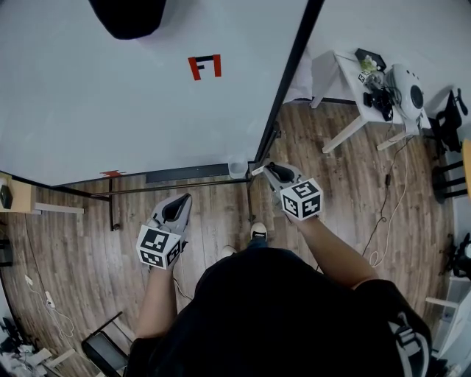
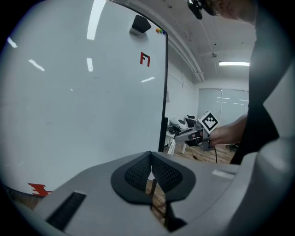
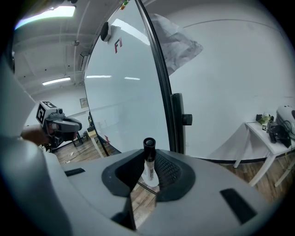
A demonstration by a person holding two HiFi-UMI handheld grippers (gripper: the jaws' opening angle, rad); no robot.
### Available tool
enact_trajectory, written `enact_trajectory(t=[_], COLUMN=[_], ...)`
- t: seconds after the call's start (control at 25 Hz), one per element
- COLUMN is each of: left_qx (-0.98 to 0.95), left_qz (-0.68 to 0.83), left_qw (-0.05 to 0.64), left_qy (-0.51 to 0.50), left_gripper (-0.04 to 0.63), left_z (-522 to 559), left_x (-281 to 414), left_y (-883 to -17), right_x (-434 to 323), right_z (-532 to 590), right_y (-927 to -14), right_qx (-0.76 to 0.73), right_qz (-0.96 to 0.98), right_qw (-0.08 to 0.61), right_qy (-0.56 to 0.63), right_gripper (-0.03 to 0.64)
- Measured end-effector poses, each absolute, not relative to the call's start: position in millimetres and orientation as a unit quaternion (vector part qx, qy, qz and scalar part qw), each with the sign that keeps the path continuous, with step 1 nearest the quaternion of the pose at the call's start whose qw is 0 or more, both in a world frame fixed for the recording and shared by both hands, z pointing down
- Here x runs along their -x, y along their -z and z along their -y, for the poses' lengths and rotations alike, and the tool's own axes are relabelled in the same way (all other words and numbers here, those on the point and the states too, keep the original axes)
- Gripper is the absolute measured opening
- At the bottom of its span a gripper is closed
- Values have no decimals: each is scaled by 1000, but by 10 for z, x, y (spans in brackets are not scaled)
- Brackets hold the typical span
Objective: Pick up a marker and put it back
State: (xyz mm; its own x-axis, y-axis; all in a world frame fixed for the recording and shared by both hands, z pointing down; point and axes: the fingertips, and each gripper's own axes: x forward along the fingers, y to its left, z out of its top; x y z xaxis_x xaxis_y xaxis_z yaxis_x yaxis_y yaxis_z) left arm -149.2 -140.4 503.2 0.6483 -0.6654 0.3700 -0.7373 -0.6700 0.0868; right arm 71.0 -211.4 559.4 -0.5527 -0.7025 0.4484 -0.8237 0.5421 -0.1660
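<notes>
A marker (image 3: 148,160) with a white body and black cap stands upright between the pads of my right gripper (image 3: 147,171), which is shut on it. In the head view this gripper (image 1: 271,171) is held at the whiteboard's lower right corner, and the marker (image 1: 257,171) pokes out to its left, next to a clear cup (image 1: 237,166) on the board's ledge. My left gripper (image 1: 179,203) hangs lower and to the left, in front of the whiteboard (image 1: 110,96). Its pads (image 2: 138,174) meet with nothing between them.
A red mark (image 1: 204,66) and a black eraser (image 1: 129,15) are on the whiteboard. The board's black frame edge (image 1: 291,74) runs down to the floor stand. A white table (image 1: 368,85) with devices stands at the right, with cables on the wooden floor (image 1: 383,213).
</notes>
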Motion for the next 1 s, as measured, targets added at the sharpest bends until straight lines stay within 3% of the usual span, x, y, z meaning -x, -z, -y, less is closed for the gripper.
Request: enact_trajectory(t=[1.0], left_qx=[-910], left_qz=[369], left_qw=[110], left_qy=[-156], left_gripper=[11], left_z=[1493], left_x=[1350], left_y=[-5007], right_x=[-896], right_z=[1948], right_y=[-5593], right_qx=[-450], right_qz=[857], right_qw=[171], right_qy=[-186], right_gripper=[60])
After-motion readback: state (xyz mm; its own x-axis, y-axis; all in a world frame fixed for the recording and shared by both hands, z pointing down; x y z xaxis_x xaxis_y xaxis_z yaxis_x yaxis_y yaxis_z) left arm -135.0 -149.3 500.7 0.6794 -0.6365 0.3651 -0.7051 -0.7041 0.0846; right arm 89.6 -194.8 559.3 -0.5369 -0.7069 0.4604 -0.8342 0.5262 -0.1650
